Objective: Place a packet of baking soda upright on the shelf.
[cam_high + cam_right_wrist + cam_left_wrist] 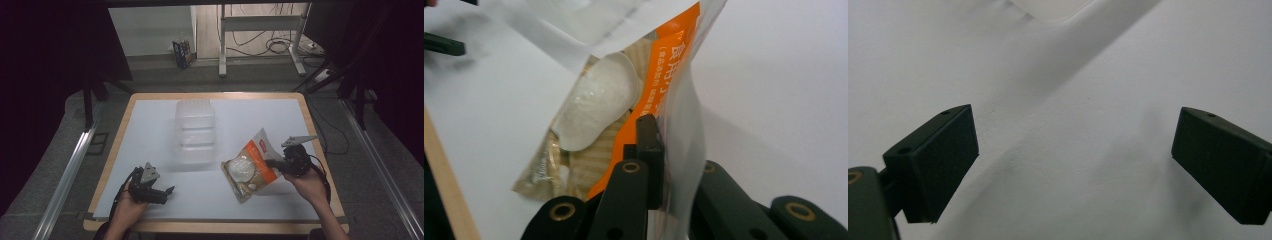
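The right gripper [276, 164] pinches the edge of an orange-and-clear food bag [251, 165] at the table's [150, 115] right front, lifting it partly off the white surface. The left gripper [168, 191] rests near the front left, its 2 jaws spread wide over bare tabletop. A clear plastic container [195, 131] sits at mid-table, just left of the bag.

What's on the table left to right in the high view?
Left tongs, open over the white table → clear plastic container → orange-and-clear food bag → right tongs, shut on the bag's right edge.
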The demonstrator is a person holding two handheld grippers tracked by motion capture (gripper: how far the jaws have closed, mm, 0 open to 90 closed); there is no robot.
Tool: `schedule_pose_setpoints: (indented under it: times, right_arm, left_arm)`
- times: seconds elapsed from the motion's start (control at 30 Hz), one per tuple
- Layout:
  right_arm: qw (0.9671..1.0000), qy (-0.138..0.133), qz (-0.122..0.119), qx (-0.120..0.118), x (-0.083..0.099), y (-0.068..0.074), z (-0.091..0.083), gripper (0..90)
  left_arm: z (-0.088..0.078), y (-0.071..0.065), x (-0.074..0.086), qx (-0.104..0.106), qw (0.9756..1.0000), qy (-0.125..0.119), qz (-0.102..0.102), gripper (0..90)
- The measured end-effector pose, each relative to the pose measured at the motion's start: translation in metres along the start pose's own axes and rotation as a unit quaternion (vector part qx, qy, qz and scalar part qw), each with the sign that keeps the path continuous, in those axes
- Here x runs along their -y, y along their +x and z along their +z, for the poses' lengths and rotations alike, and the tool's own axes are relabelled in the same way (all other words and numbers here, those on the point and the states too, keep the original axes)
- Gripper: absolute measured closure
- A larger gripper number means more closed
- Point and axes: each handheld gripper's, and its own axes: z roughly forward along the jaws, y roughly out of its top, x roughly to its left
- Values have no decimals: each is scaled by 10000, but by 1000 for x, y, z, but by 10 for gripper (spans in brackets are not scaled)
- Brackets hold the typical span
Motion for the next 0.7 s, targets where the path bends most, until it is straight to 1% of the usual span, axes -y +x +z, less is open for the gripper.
schedule_pose_setpoints:
  times: [0.13, 0.2, 0.3, 0.6, 0.7]
  right_arm:
    - [9998, -75, -132, -87, -9, 8, -4, 885]
    - [9998, -69, -163, -93, -11, 10, -5, 885]
    - [9995, -99, -237, -165, -20, 16, -8, 886]
    - [9986, -93, -499, -167, -39, 33, -15, 887]
    - [9981, -58, -605, -129, -45, 37, -18, 887]
  left_arm:
    - [-1, 0, 0, -20, 10000, -19, -6, 46]
    - [-1, 0, 0, -29, 10000, -32, -15, 46]
    - [-2, 1, 0, -46, 10000, -73, -28, 46]
    - [-2, 0, 0, -56, 9999, -89, -13, 45]
    - [-2, 0, -1, -56, 9999, -100, -18, 45]
